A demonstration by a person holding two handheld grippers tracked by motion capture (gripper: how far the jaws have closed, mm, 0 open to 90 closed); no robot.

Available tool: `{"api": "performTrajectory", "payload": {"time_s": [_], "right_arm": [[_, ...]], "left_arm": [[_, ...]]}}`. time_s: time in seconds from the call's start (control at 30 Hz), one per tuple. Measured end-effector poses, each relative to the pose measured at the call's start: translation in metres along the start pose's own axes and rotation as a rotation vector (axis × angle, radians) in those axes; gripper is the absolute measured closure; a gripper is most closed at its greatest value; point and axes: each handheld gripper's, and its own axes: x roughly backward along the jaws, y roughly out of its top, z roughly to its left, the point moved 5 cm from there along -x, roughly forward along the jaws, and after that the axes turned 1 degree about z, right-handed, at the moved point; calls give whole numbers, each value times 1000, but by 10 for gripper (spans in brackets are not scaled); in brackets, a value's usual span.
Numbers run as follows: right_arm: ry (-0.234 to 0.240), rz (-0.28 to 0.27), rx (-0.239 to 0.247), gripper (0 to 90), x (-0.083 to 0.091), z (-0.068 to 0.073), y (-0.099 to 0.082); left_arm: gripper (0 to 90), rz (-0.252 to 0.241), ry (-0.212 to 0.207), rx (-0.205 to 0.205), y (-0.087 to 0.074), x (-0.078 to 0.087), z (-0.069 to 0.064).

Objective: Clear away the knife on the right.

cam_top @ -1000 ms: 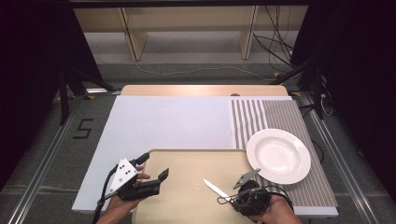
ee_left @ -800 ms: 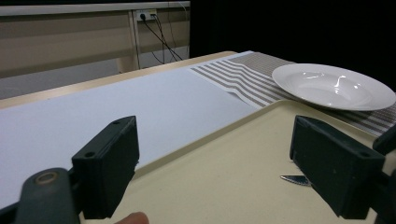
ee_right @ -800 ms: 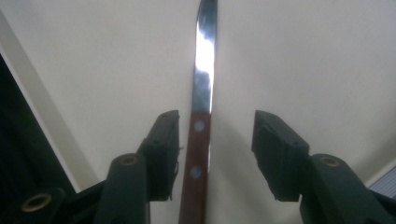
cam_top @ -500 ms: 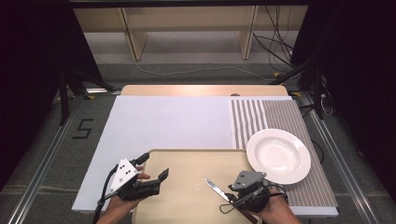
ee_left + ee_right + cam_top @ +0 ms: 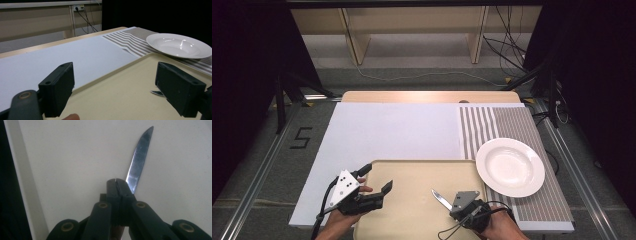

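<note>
- Count: one knife, one tray, one plate, two grippers.
- Knife: slim pointed blade, shiny metal, over the tray's near right part; handle is hidden under the jaws.
- Right gripper: jaws have just been closing and now meet, pads together with no gap, blade sticking out alongside them. It seems clamped on the knife, though the contact point is hidden.
- Left gripper: jaws wide apart, nothing between them, over the tray's left edge.
- Tray: beige, matte, rounded corners, low rim.
- Plate: white, glossy, round, shallow, on a striped cloth mat right of the tray.
- White sheet: flat, smooth.
</note>
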Motion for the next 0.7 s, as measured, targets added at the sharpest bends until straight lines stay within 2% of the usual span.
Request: {"api": "performTrajectory", "payload": {"time_s": [0.1,0.37,0.7], "right_arm": [[3,15,-7,900,-1,-1,-1],[-24,28,-21,900,-1,-6,-4],[-20,79,-86,900,2,-14,-12]], "left_arm": [[155,0,0,0,0,0,0],[155,1,1,-2,0,0,0],[155,0,1,-1,0,1,0]]}}
